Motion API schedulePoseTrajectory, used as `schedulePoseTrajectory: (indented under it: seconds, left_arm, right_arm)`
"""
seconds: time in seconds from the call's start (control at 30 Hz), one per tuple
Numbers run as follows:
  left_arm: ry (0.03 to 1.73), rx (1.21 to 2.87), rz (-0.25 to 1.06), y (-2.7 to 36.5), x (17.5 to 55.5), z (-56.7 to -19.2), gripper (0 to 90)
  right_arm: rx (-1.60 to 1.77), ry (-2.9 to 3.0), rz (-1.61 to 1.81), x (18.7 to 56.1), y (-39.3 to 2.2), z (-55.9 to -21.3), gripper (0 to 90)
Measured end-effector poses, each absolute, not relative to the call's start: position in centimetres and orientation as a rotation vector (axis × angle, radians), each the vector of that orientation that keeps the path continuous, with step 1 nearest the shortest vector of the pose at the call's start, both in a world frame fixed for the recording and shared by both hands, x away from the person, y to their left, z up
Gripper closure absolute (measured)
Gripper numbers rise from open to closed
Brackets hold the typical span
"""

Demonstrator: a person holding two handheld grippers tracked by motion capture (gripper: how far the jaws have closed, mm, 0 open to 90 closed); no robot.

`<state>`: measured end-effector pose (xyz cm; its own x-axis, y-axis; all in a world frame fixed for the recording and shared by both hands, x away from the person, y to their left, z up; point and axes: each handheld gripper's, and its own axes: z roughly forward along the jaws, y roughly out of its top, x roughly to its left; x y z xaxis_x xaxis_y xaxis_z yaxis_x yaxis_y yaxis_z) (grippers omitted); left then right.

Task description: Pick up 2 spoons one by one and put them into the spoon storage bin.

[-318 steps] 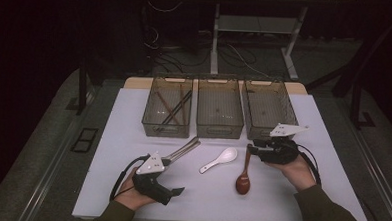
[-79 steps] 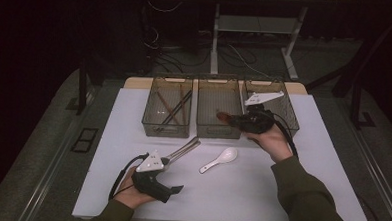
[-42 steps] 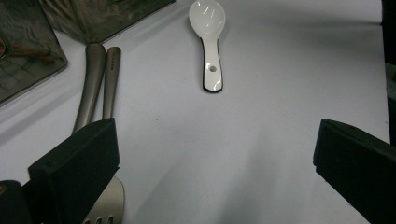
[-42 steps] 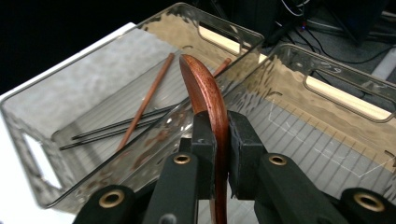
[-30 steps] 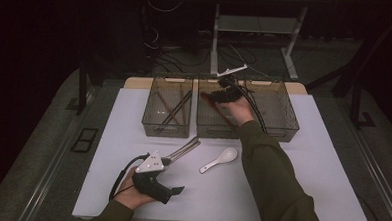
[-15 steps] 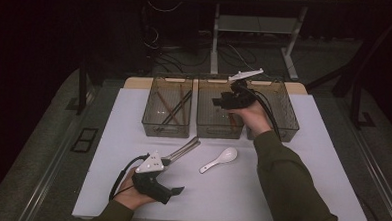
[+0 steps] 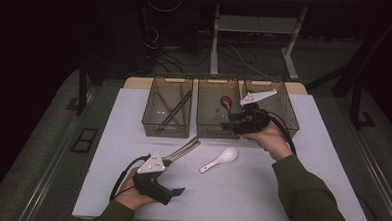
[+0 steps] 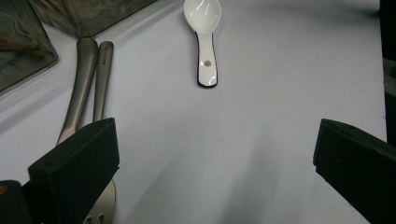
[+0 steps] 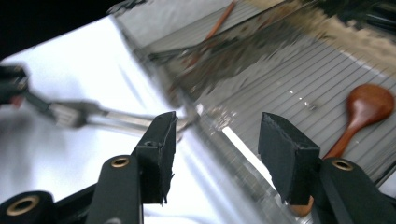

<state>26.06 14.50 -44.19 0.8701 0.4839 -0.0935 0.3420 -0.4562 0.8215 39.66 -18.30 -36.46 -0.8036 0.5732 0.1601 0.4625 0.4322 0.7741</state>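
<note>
The wooden spoon (image 7: pixel 226 102) lies in the middle basket (image 7: pixel 218 133), and the right gripper (image 7: pixel 228 126) hangs at that basket's near edge. Its fingers (image 9: pixel 159 149) have just been opening; they stand half apart with nothing between them. I judge the white spoon (image 7: pixel 219 160) comes next. It lies on the bench (image 7: pixel 332 161) just below the right hand, its long axis slanted, bowl toward the baskets and handle toward the person's left. The right hand is nearer. The left gripper (image 7: pixel 178 191) rests by the metal cutlery (image 7: pixel 182 151), fingers (image 8: pixel 74 168) wide and empty.
</note>
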Motion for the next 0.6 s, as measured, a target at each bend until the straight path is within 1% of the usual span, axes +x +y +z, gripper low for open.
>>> schedulePoseTrajectory:
  seconds: [0.27, 0.47, 0.6]
  left_arm:
    - [0.598, 2.092, 0.189, 14.4, 26.0, -44.2, 0.0]
    - [0.594, 2.095, 0.189, 14.3, 26.0, -44.2, 0.0]
    - [0.591, 2.094, 0.191, 14.4, 26.0, -44.2, 0.0]
  right_arm:
    - [0.896, 2.616, 1.258, 37.1, -19.3, -38.5, 45.8]
    - [0.956, 2.654, 1.191, 37.1, -20.0, -41.0, 46.0]
    - [0.990, 2.688, 1.152, 37.4, -20.1, -42.5, 50.2]
